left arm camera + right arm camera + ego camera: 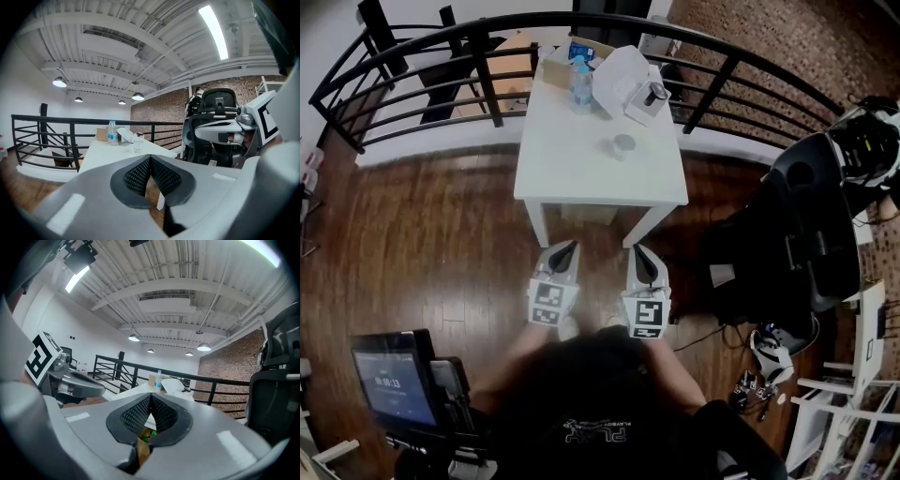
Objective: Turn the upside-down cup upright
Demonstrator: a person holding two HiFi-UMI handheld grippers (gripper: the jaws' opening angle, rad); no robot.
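Cup (623, 145) at table (572, 183) centre. We see left tongs (569, 247), right tongs (639, 253) pressed together, empty, short of table's near edge. We part one pair early, approach cup level.

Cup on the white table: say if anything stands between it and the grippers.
Nothing visible. The cup stands alone on the table, the bottle beyond it. Left gripper and right gripper hover before its near edge.

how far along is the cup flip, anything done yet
Done: nothing visible. The cup sits alone mid-table with neither gripper on it.
In hand: nothing. The left gripper and right gripper are both shut and empty, short of the table's near edge.
Left: reach in, grasp the cup, turn it over, set it down upright.
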